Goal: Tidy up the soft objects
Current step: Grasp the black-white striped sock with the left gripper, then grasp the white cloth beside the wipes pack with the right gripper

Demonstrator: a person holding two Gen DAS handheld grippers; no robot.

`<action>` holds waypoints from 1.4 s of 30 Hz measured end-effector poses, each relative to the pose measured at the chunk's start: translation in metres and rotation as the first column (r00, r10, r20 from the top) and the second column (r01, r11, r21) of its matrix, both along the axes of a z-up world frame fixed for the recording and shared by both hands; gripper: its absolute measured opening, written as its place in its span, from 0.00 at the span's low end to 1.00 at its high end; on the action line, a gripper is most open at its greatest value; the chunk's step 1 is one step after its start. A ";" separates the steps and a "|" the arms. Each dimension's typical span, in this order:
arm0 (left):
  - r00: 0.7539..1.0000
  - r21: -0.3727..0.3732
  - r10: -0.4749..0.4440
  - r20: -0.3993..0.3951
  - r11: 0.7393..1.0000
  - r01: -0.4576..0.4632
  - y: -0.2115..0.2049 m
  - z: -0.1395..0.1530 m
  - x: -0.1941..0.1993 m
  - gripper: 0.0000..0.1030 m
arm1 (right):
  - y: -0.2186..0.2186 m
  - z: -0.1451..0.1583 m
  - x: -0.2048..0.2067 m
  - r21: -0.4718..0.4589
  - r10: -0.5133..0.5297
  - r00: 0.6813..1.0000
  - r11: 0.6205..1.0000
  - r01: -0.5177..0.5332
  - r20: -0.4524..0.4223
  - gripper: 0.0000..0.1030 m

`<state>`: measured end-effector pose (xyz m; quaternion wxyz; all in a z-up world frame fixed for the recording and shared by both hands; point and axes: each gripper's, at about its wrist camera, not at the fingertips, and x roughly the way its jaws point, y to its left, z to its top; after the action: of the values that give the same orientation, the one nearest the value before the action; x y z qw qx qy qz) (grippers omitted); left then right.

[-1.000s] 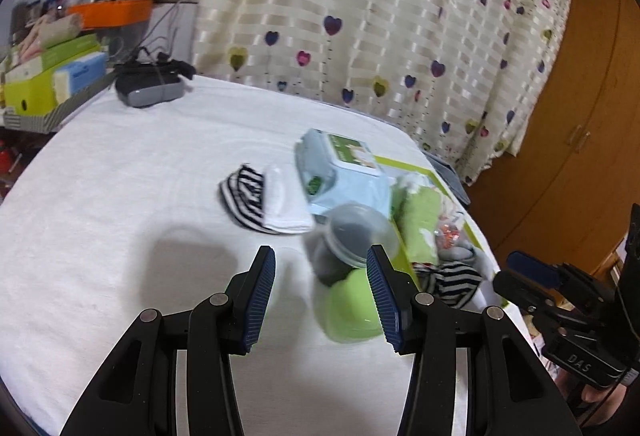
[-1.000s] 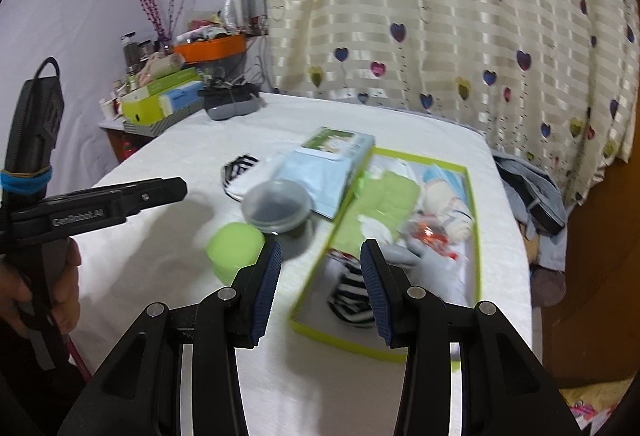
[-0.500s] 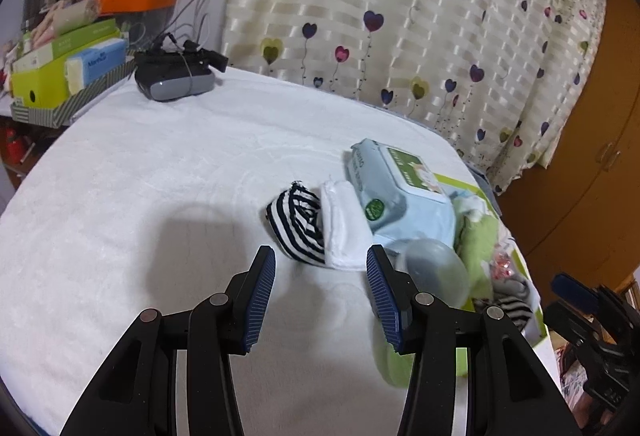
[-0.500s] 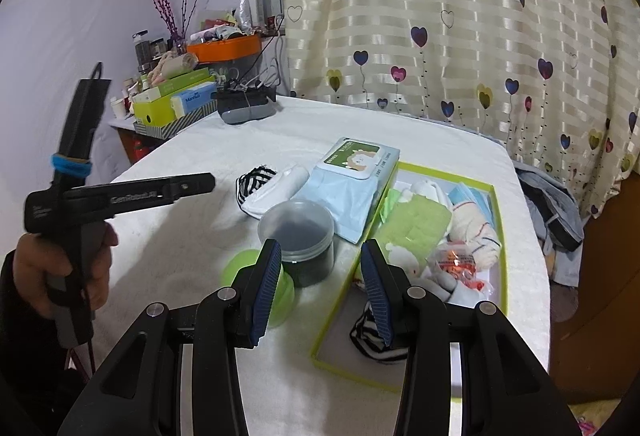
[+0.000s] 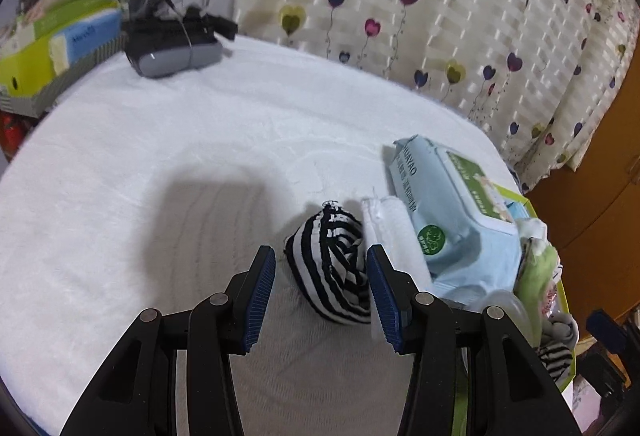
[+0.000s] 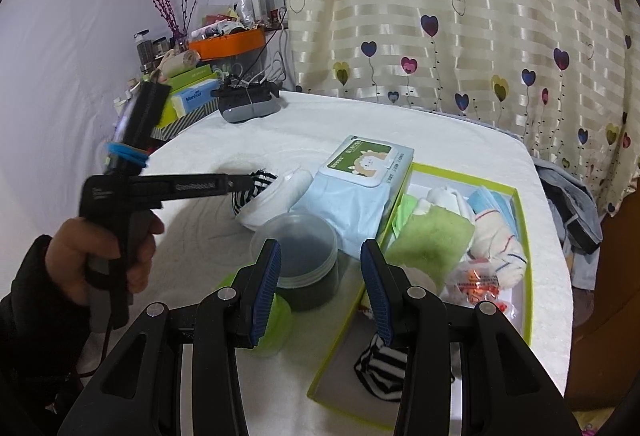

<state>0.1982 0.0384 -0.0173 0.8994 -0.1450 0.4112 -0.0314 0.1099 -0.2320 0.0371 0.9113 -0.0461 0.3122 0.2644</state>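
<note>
Change since a second ago: left tongs [image 5: 321,290] have swung away from the green cup and dark container and now frame the striped sock [image 5: 335,268], which sits larger in the left wrist view.
Left tongs: jaws apart, blue pads either side of the striped sock, neither pad clearly pressing it; seen from the right wrist view they reach level across to the sock [image 6: 256,185], held in a hand [image 6: 102,256] with a dark sleeve.
Right tongs [image 6: 320,290]: jaws apart, nothing between the pads; they hover over the dark lidded container [image 6: 298,256] and the near edge of the green tray [image 6: 516,268].
Striped sock: bunched on the white surface [image 5: 120,196], just beside a folded white cloth [image 5: 394,232].
Wipes pack [image 5: 444,212]: pale blue, lying against the white cloth, one end resting over the tray's edge.
Green tray: holds a green cloth [image 6: 432,236], a white sock with red and blue stripes [image 6: 498,248], a blue face mask [image 6: 490,200], a small orange packet [image 6: 478,282] and a second striped sock [image 6: 380,368] in its near corner.
Green cup [image 6: 280,320]: beside the dark container, partly hidden by the right tongs.
Far edge of surface: grey headset [image 5: 172,44] with black straps.
</note>
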 end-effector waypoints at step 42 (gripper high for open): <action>0.982 0.064 0.136 0.128 0.987 -0.145 0.071 0.035 -0.088 0.03 | 0.091 0.018 0.036 -0.065 0.138 0.990 0.988 -0.140 -0.042 0.42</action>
<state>0.1106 0.1095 0.0178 0.9278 -0.1385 0.3443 0.0383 0.1455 -0.1414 0.0547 0.8827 -0.0937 0.3337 0.3172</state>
